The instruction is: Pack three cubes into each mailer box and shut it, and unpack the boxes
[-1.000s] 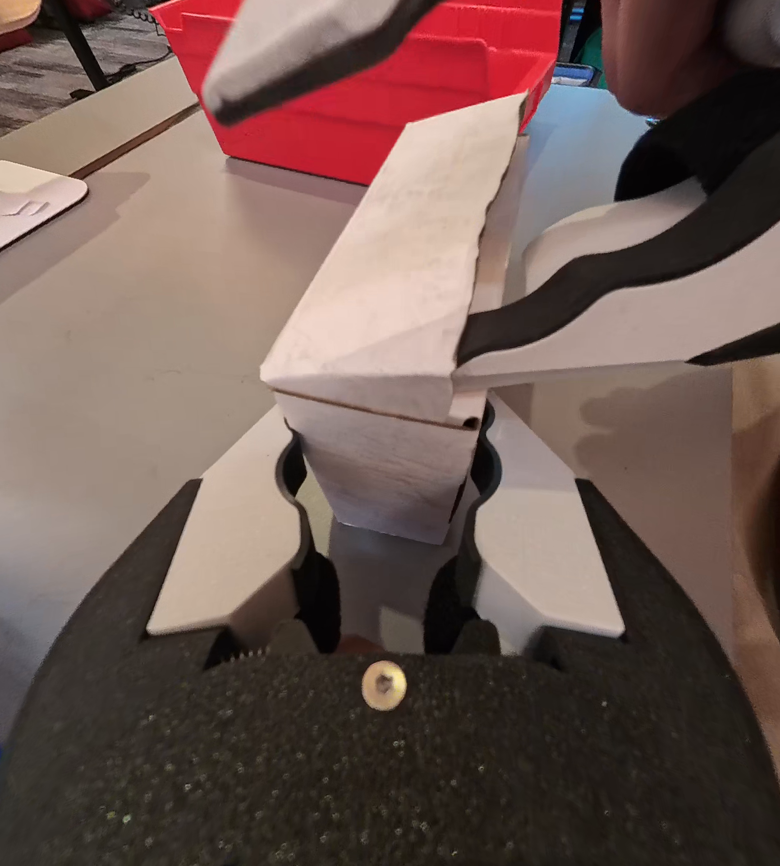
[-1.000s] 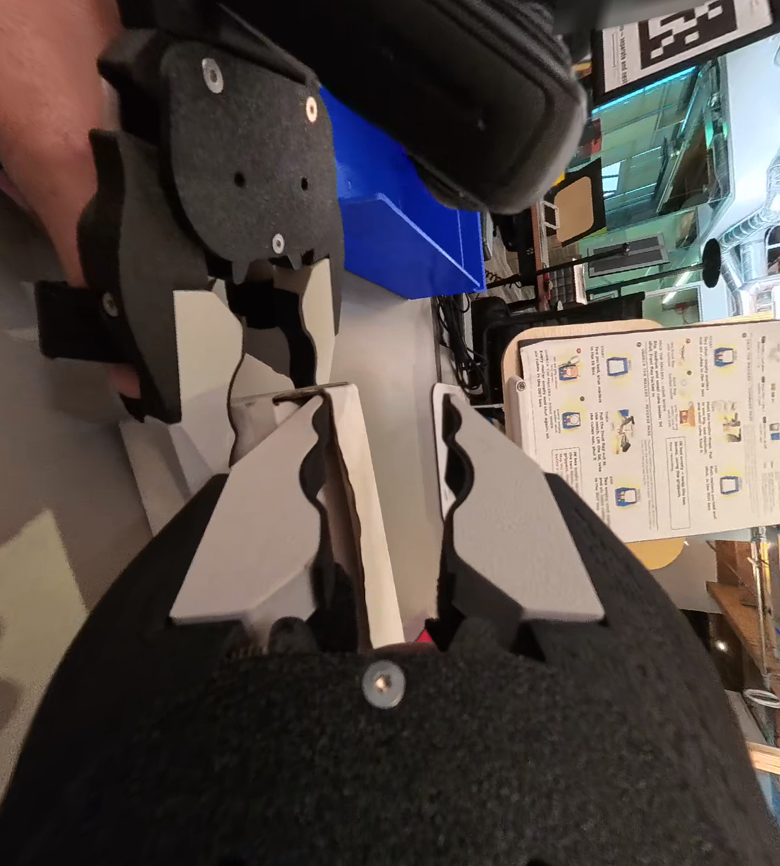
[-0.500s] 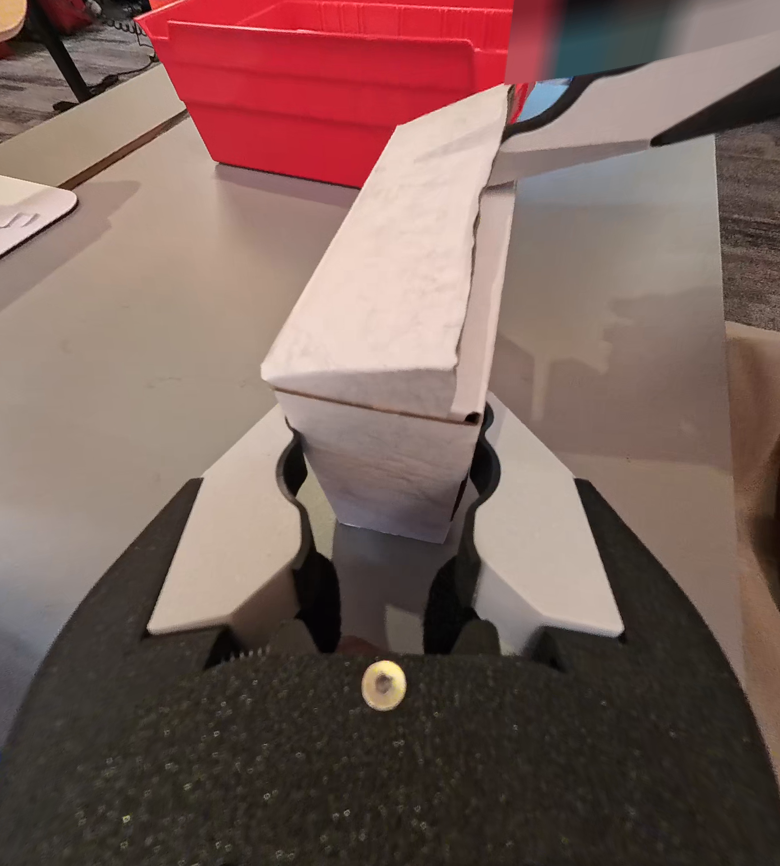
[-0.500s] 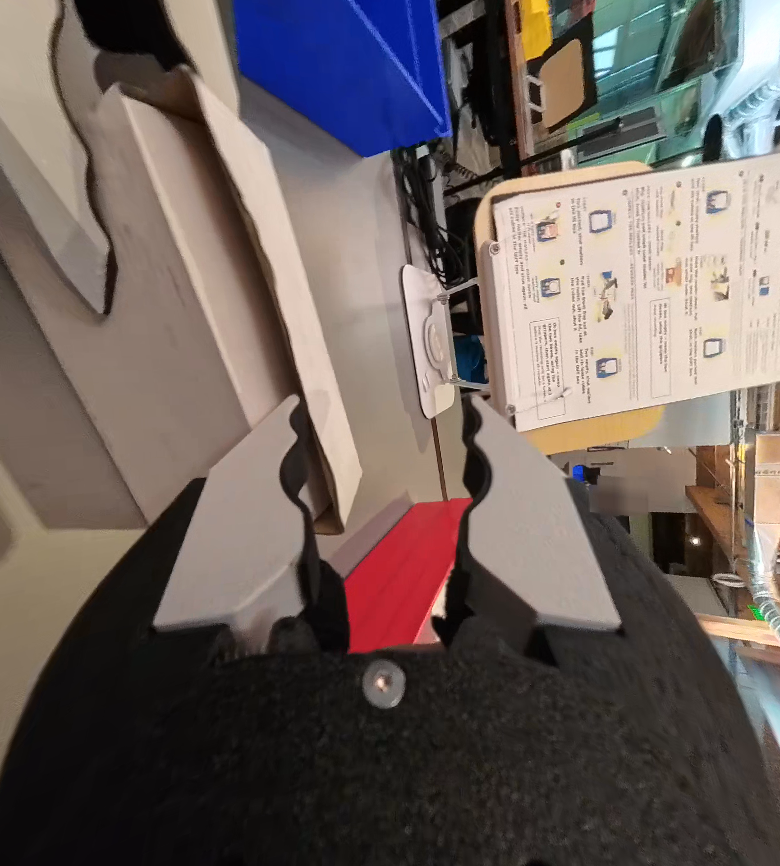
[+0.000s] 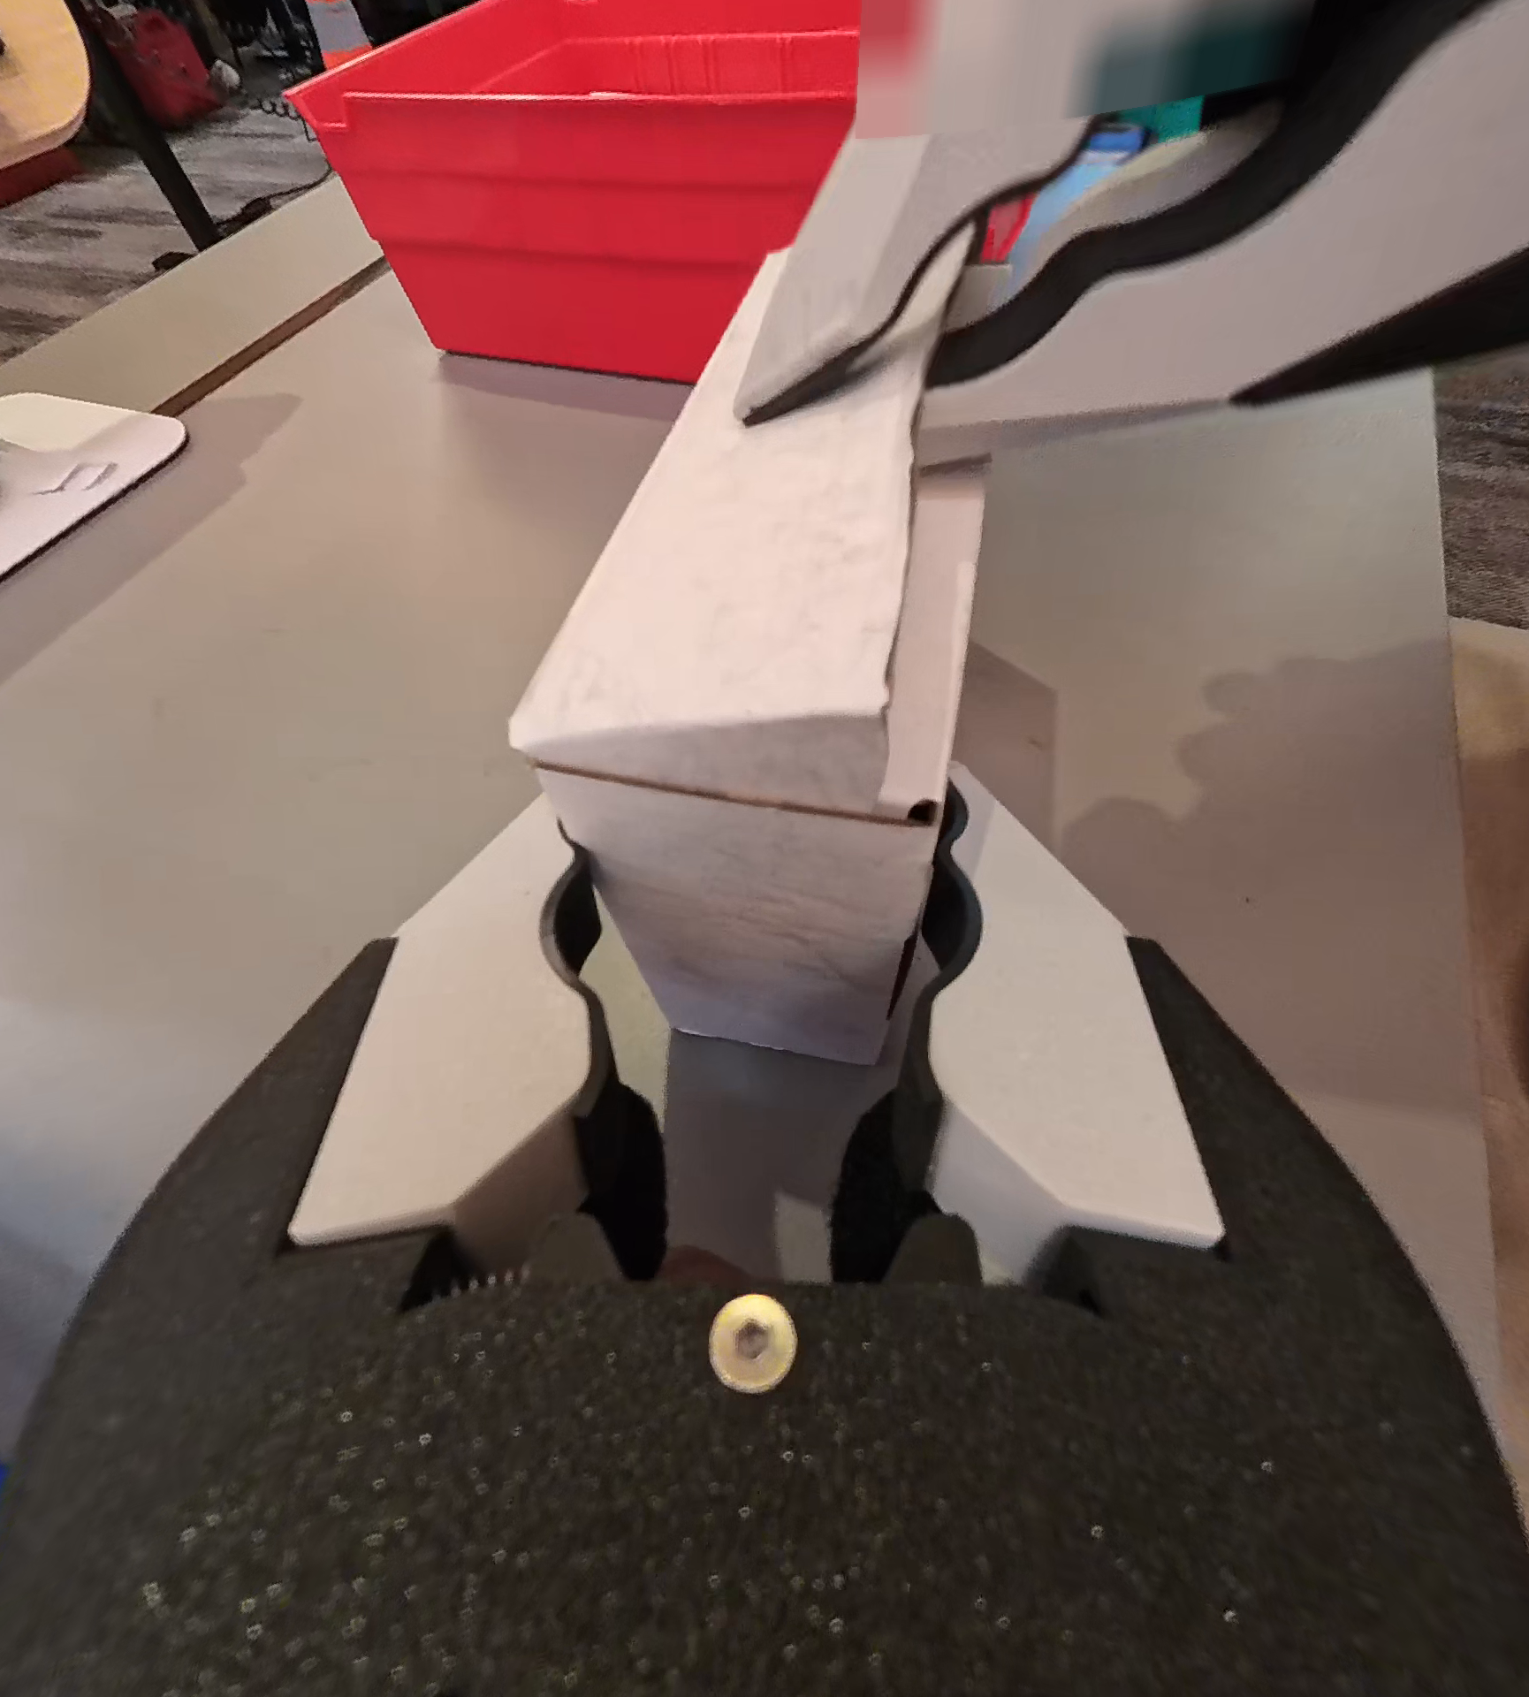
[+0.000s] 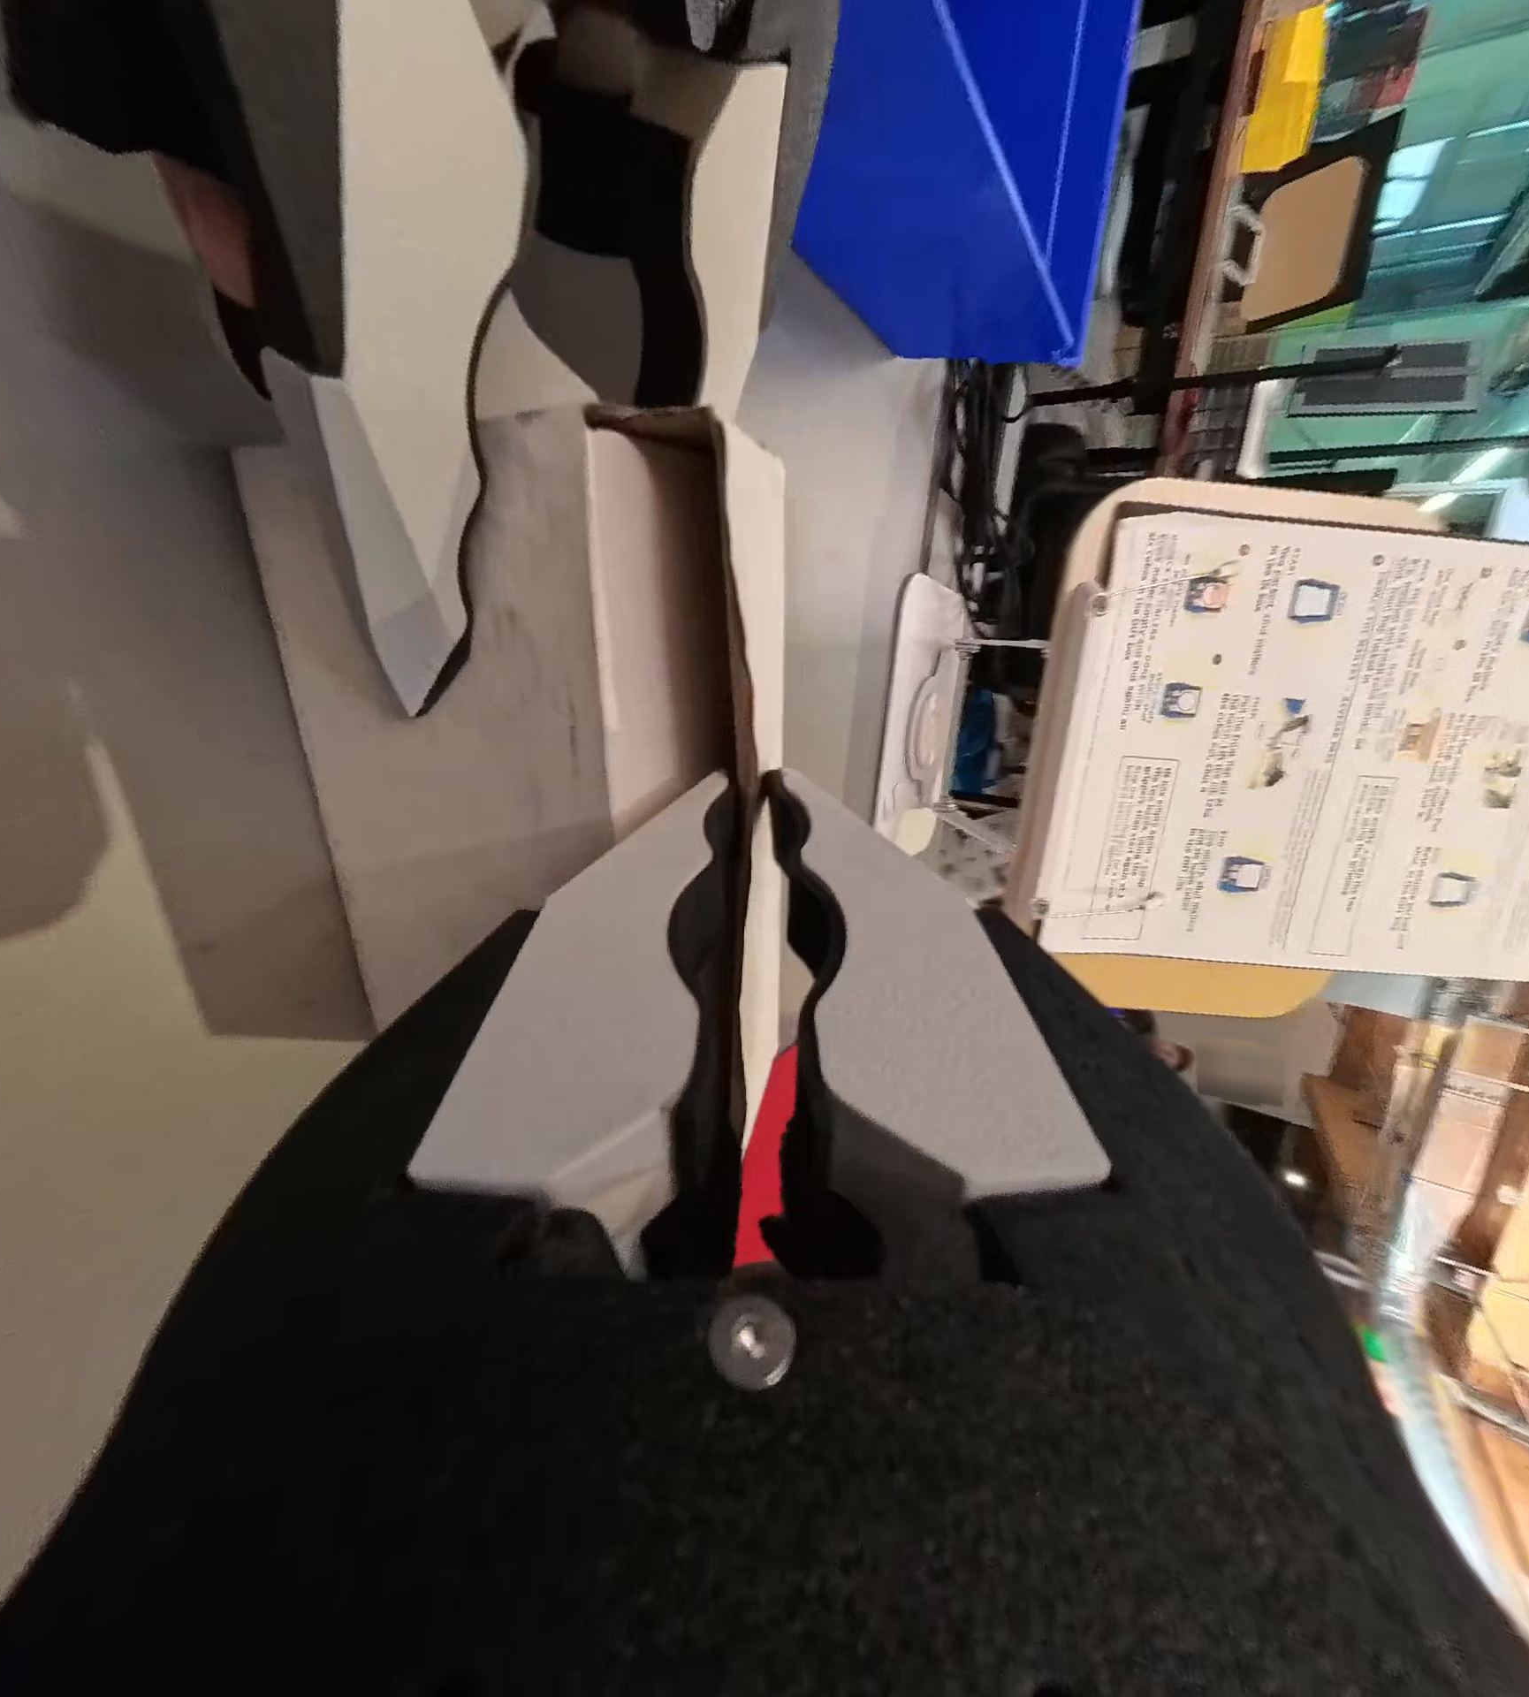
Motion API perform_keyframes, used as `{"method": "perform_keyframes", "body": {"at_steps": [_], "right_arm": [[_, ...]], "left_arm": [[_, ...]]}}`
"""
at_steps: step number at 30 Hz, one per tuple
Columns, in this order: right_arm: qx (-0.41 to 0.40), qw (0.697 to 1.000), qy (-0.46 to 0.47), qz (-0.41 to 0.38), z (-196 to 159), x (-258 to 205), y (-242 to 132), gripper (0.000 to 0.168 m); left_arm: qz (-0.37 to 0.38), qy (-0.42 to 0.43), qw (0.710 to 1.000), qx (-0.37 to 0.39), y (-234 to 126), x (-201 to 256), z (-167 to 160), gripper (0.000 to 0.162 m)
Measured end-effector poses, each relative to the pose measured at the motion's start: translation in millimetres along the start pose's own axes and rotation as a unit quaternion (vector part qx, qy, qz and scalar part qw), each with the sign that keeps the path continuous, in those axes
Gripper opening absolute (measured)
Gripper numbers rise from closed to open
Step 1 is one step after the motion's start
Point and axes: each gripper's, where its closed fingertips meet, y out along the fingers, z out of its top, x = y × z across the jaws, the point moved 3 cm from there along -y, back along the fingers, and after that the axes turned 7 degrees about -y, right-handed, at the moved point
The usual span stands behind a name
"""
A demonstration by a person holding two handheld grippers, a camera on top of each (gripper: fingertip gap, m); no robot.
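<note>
A white mailer box point(image 5: 761, 569) lies lengthwise on the grey table point(image 5: 237, 689). Its lid is down and the lid's side flap sits outside the right wall. My left gripper point(image 5: 761, 826) is shut on the box's near end, one finger on each side wall. My right gripper point(image 5: 871, 367) comes in from the upper right and pinches the lid edge at the far end. In the right wrist view, my right gripper point(image 6: 750, 781) is shut on the thin lid flap point(image 6: 761, 551), with the box point(image 6: 651, 597) and the left gripper point(image 6: 568, 551) beyond. No cubes show.
A red bin point(image 5: 596, 202) stands on the table just past the box. A blue bin point(image 6: 954, 184) is behind the left gripper. A white stand base point(image 5: 26, 477) sits at the far left, holding a board with an instruction sheet point(image 6: 1339, 735). The table's right edge runs close to the box. Some 7 centimetres of space lies between my two pairs of fingers.
My right gripper slid along the box's right side to the far end and closed on the lid flap; it was open before. The left gripper kept its hold and the box stayed put.
</note>
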Motion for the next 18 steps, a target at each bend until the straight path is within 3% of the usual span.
{"method": "perform_keyframes", "body": {"at_steps": [1, 5, 7, 13, 18], "right_arm": [[0.007, 1.0, 0.016, 0.023, -0.7, 1.5, -0.6, 0.004], [0.048, 0.977, 0.149, 0.144, -3.5, 9.7, 0.1, 0.007], [0.049, 0.972, 0.161, 0.162, -3.2, 11.2, -0.5, 0.009], [0.017, 0.999, 0.045, -0.006, -8.6, 2.8, -11.1, 0.006], [-0.002, 0.997, 0.05, -0.065, -8.2, 0.2, -16.7, 0.002]], "left_arm": [[0.0, 0.003, 1.0, 0.0, 0.2, 0.2, 0.1, 0.069], [0.002, 0.013, 1.0, 0.001, 0.0, 0.7, 0.2, 0.069], [0.006, 0.021, 1.0, 0.0, -0.5, 0.7, 0.3, 0.069], [0.072, 0.13, 0.989, -0.009, -7.3, -10.3, 0.7, 0.069], [0.124, 0.155, 0.98, -0.027, -5.9, -14.6, 0.4, 0.07]]}}
